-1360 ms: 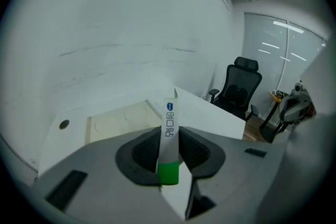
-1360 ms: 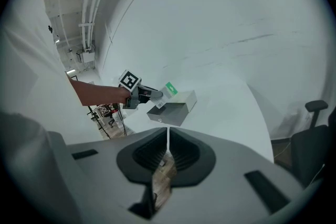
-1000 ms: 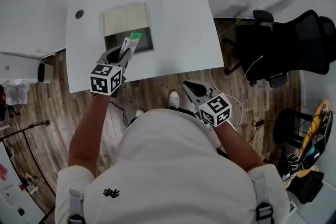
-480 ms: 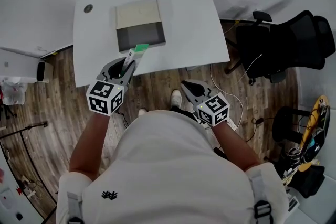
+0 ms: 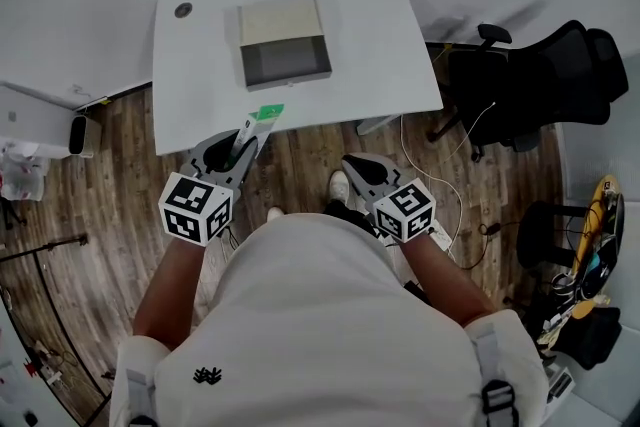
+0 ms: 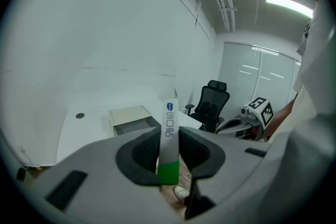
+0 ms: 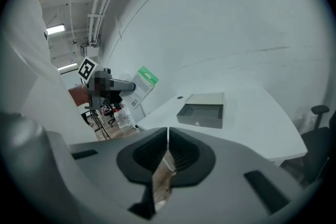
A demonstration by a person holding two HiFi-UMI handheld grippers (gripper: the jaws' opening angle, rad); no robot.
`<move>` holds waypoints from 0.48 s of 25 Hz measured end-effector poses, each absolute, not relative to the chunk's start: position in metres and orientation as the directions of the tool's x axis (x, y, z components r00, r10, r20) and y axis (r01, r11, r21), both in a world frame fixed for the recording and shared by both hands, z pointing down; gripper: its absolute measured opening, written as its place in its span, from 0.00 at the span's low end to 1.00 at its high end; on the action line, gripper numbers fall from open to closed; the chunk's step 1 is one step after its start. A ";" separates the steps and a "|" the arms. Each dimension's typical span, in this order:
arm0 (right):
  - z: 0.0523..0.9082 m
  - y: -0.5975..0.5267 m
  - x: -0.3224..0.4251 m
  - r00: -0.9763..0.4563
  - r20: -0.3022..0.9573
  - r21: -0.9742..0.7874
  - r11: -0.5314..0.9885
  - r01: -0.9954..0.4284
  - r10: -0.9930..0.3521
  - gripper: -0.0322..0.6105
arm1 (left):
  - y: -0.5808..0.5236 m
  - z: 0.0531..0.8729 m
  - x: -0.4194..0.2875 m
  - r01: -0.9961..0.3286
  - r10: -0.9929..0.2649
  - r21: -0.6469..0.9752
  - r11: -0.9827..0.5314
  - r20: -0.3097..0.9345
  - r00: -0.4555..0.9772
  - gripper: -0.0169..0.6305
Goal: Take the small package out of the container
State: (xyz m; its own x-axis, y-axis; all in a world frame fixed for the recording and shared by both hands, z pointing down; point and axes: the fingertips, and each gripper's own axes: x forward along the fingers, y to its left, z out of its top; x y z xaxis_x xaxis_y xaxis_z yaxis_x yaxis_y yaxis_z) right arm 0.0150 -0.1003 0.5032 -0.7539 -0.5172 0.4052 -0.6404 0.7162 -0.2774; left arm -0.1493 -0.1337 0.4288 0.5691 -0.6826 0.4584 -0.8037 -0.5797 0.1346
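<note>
My left gripper is shut on a small flat white package with a green end, held edge-on between the pads. It hangs off the table's near edge, over the wooden floor. The container, a grey open box with a beige lid, sits on the white table and looks empty. My right gripper is shut with nothing in it, low near the person's body. In the right gripper view, the held package shows at the left.
A black office chair stands to the right of the table. A round grommet sits in the table's far left corner. White walls bound the table at the back. A cable trails on the floor beside the chair.
The left gripper has drawn back from above the box toward the person, carrying the package past the table's near edge. The right gripper has stayed put.
</note>
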 end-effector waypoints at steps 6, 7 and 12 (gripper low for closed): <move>0.503 -0.078 -0.001 -0.748 0.412 -0.279 0.710 -0.647 -0.520 0.07 | -0.108 0.426 -0.162 -0.789 -0.669 0.180 -0.587 0.440 0.598 0.17; 0.503 -0.074 -0.004 -0.746 0.415 -0.274 0.711 -0.648 -0.520 0.07 | -0.104 0.426 -0.164 -0.787 -0.667 0.184 -0.589 0.440 0.602 0.17; 0.501 -0.061 -0.015 -0.738 0.419 -0.260 0.710 -0.655 -0.528 0.07 | -0.086 0.425 -0.171 -0.774 -0.657 0.186 -0.605 0.434 0.617 0.17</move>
